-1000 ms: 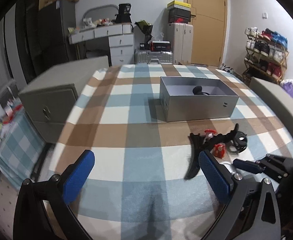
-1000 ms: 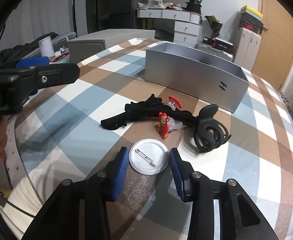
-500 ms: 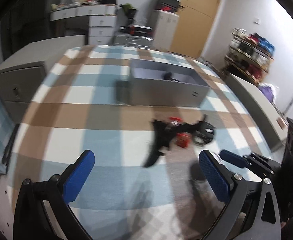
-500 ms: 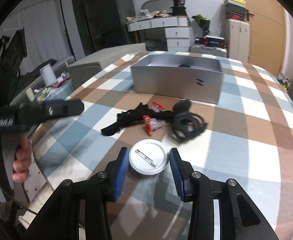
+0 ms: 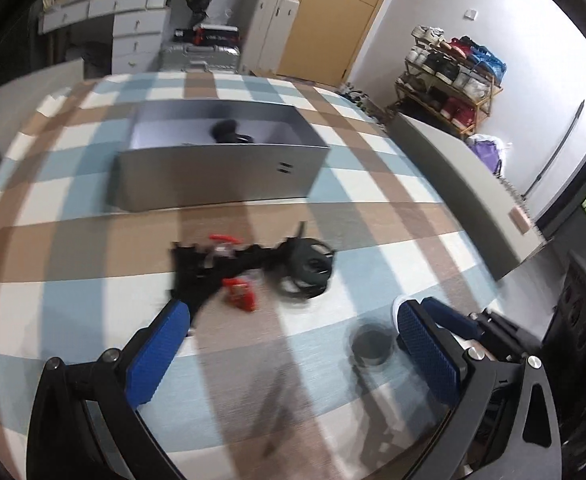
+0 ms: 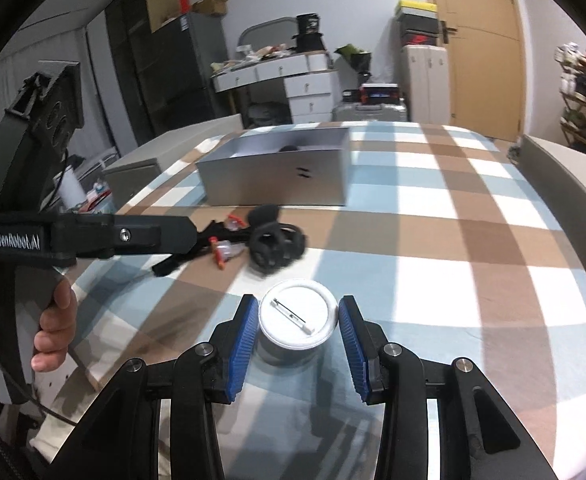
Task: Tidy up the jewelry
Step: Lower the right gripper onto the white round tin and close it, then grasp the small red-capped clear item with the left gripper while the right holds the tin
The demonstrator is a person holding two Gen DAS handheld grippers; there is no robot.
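My right gripper (image 6: 297,326) is shut on a white round pin badge (image 6: 297,320), back side up, and holds it above the checked tablecloth; its shadow lies below. A pile of hair accessories lies ahead: black hair clips (image 5: 201,268), a black coiled hair tie (image 6: 277,246) (image 5: 307,270) and small red clips (image 5: 241,294) (image 6: 223,250). A grey open box (image 5: 217,176) (image 6: 281,178) stands behind the pile with a dark item inside (image 5: 229,130). My left gripper (image 5: 293,344) is open and empty, hovering just before the pile.
The table (image 6: 473,240) has a blue, brown and white checked cloth. A grey cabinet (image 6: 133,178) stands off its left side and a grey bench (image 5: 453,184) on the right. A shoe rack (image 5: 449,64) and drawers stand farther back.
My right gripper lifted the white badge off the cloth and moved back a little. My left gripper moved forward and right, toward the pile of accessories.
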